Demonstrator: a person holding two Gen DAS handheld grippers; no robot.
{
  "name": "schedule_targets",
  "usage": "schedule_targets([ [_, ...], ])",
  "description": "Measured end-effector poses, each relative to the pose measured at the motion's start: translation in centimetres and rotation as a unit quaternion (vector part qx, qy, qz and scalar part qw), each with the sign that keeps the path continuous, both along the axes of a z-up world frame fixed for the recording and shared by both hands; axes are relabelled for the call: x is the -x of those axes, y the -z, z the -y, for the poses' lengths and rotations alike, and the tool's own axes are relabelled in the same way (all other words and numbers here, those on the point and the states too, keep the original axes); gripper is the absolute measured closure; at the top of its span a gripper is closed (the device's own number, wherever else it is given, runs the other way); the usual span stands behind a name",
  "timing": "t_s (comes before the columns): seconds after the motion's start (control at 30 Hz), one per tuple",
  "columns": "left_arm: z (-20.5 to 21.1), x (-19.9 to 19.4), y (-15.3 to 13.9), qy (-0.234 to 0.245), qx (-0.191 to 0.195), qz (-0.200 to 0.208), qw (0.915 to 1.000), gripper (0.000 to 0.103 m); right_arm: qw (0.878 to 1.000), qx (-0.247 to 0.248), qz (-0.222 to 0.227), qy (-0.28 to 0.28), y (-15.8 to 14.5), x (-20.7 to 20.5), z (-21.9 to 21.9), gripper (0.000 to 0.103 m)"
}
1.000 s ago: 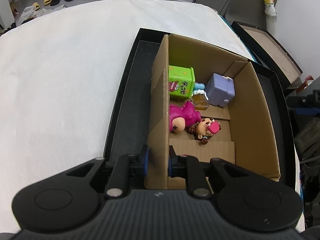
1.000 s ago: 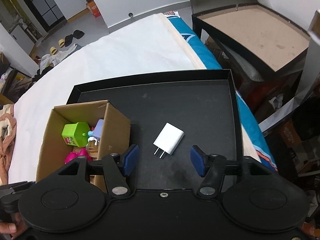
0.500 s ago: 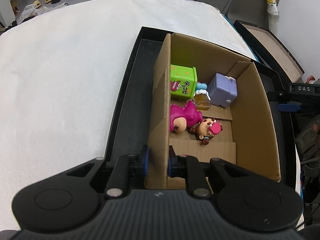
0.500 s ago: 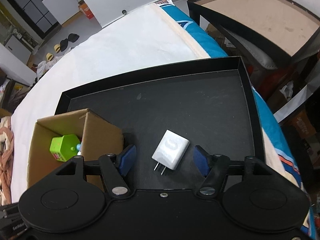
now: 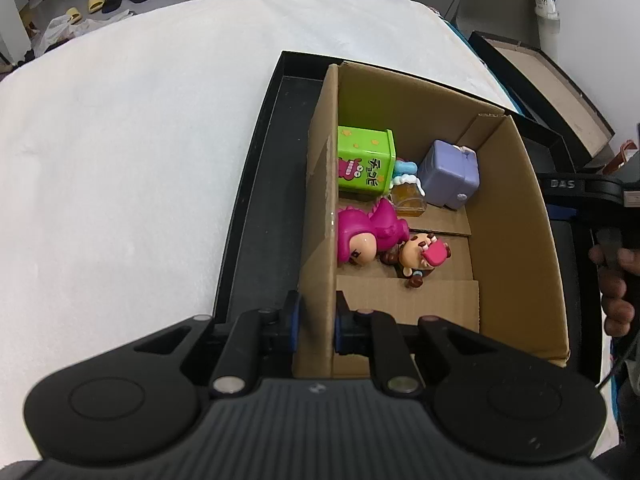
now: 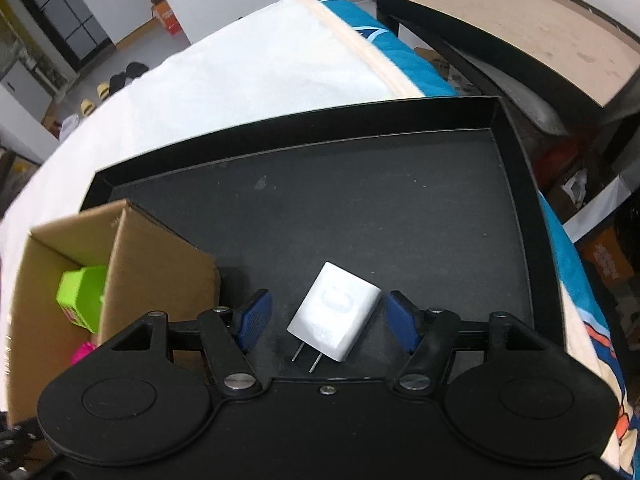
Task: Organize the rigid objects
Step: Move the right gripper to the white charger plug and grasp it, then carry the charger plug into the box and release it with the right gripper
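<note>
A brown cardboard box (image 5: 516, 216) stands in a black tray (image 6: 360, 208). It holds a green toy box (image 5: 364, 164), a purple cube toy (image 5: 450, 178), a small amber bottle (image 5: 408, 202), a pink figure (image 5: 368, 234) and a small doll (image 5: 424, 254). My left gripper (image 5: 316, 320) is shut on the box's left wall near its front corner. A white plug charger (image 6: 334, 316) lies flat on the tray. My right gripper (image 6: 326, 320) is open, low over the tray, with a blue pad on each side of the charger.
The tray lies on a white cloth-covered surface (image 5: 120, 152). A second black tray with a brown bottom (image 6: 520, 28) stands off to the right. The box's right wall (image 6: 160, 264) is close to my right gripper's left finger. The other hand (image 5: 612, 280) shows at the right edge.
My right gripper has come down and forward, so the charger now lies between its pads. My left gripper has kept its hold on the box wall.
</note>
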State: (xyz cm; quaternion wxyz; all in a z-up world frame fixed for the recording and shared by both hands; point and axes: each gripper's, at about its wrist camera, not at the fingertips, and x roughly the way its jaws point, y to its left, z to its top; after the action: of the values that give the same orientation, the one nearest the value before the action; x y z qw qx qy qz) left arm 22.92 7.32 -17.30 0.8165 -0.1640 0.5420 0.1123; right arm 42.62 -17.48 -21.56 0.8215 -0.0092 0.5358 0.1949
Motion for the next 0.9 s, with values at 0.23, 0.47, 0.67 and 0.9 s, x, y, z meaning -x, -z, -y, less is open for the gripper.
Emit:
schedule_targets([
  [0.23,0.3,-0.1,0.0,0.001,-0.011,-0.006,0.9999,0.089,0.998,0.055,0.031,-0.026,1.0,0.5,-1.4,0.042],
  [0.47,0.5,-0.2,-0.2,-0.005,-0.014,-0.006,0.9999,0.089,0.997,0.065,0.028,-0.030,0.6,1.9,0.0,0.065],
  [0.67,0.7,-0.1,-0.2,0.000,-0.023,-0.004,0.9997,0.090,0.998,0.053,0.021,-0.022,0.0,3.1,1.7,0.066],
  [0.9,0.9,-0.1,-0.2,0.004,-0.025,-0.007,0.9997,0.090,1.000,0.023,0.015,-0.011,-2.1,4.1,2.9,0.066],
])
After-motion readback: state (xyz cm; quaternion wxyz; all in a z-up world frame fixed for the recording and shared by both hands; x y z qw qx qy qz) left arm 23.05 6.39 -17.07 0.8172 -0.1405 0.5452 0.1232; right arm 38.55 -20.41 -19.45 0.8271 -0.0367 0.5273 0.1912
